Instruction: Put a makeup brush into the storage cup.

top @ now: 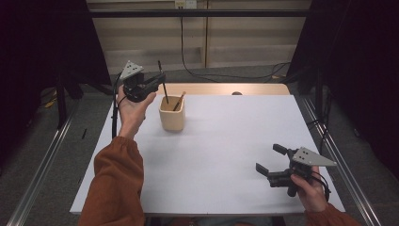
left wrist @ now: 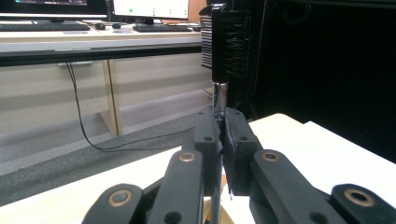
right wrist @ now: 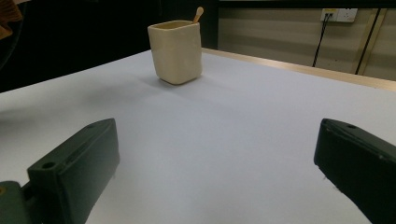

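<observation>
A beige cup stands on the white table at the far left, with a wooden-handled stick leaning in it. My left gripper hangs just left of and above the cup, shut on a thin dark stick whose lower end points into the cup's mouth. In the left gripper view the jaws pinch the stick below its silver section. My right gripper rests open near the front right corner. Between its jaws there is only table, and the cup stands farther off.
A bare wooden strip runs along the table's far edge. Metal rails flank the table on both sides. Cables lie on the floor behind, and dark curtains hang left and right.
</observation>
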Available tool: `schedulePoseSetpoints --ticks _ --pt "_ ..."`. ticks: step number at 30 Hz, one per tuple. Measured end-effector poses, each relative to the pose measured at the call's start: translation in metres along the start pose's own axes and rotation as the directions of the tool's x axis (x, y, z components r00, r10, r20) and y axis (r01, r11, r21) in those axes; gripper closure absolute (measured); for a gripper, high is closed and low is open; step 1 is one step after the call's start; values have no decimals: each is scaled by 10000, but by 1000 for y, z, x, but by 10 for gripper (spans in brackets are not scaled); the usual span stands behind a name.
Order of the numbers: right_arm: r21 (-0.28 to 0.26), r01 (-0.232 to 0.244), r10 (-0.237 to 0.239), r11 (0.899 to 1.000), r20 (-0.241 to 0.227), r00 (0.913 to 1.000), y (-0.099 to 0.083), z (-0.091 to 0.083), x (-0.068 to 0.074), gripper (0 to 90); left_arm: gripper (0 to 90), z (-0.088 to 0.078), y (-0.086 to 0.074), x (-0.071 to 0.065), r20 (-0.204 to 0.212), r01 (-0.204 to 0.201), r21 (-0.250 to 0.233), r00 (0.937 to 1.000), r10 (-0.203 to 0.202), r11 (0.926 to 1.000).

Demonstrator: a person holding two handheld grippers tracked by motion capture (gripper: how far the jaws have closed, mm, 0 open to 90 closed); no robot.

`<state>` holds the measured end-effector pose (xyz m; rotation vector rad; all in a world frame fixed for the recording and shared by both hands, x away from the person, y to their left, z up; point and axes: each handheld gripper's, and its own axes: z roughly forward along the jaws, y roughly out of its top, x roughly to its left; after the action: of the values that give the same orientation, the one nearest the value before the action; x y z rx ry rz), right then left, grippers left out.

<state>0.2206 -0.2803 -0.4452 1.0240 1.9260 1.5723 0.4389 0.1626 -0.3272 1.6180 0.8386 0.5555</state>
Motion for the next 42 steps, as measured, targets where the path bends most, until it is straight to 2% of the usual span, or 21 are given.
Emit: schedulePoseSetpoints --ticks 4,18,21,35,42 --pt "32 -5 5 10000 15 10000 -1 1 1 0 856 7 -7 0 -249 -20 281 9997 27 9996" --pt "105 -44 44 9999 8 10000 -1 1 1 0 855 13 -23 -1 -106 126 500 9999 -121 9987" --pt "149 -35 35 9999 -6 10000 -1 2 1 0 854 14 -27 0 -60 348 472 9994 -345 9983" --pt "200 -47 49 9998 -83 10000 -2 2 2 0 853 20 -39 -3 -3 214 775 9998 -214 9968" --pt "220 -64 66 9997 -81 9999 -2 3 1 0 852 21 -45 1 -28 398 835 9992 -397 9957"
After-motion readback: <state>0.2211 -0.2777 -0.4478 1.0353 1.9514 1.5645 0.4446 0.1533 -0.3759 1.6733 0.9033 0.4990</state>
